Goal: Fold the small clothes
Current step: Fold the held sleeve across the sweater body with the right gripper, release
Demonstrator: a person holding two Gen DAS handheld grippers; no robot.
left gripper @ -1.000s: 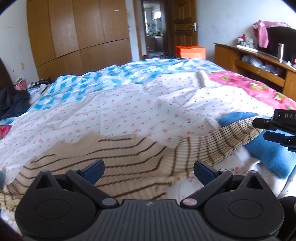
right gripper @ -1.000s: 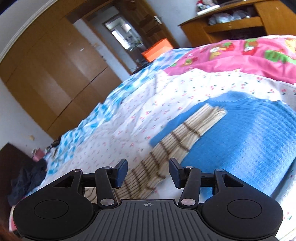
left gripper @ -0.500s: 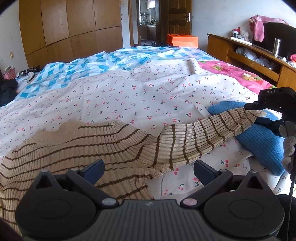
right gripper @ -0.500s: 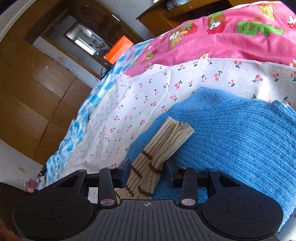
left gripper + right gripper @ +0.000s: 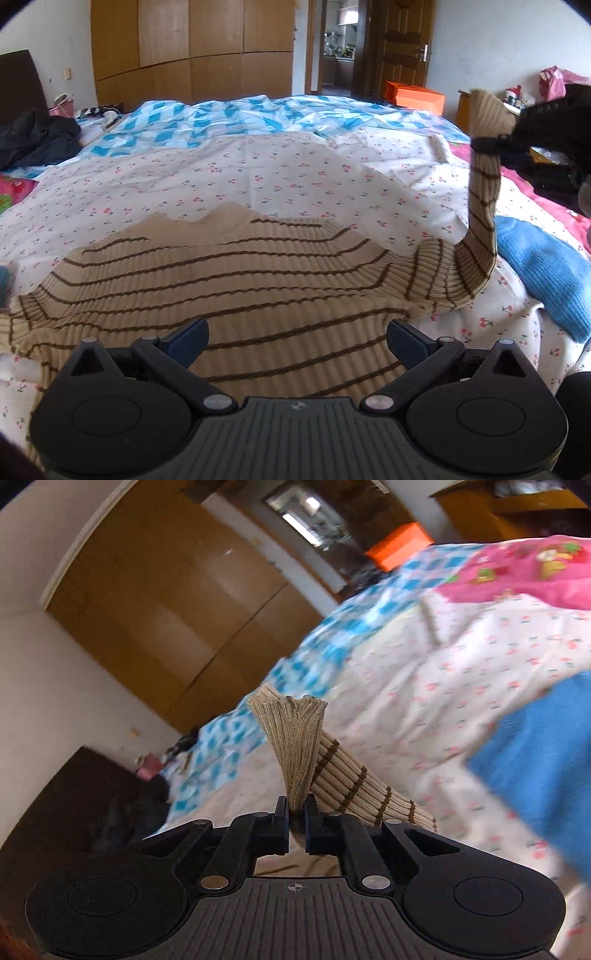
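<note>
While the striped beige sweater (image 5: 229,295) lies spread flat on the cherry-print sheet (image 5: 280,177) just ahead of and beneath the left gripper (image 5: 297,338), whose jaws stand wide apart with nothing between them, the right gripper (image 5: 296,821) has just been closing and now pinches the sweater's sleeve cuff (image 5: 295,734), lifted clear of the bed. Below and to the right of that gripper lies a blue knit garment (image 5: 535,760).

An orange box (image 5: 413,96) sits near the open doorway (image 5: 338,46), beside wooden wardrobes (image 5: 192,48); dark clothing, perhaps, (image 5: 35,138) lies far left.
</note>
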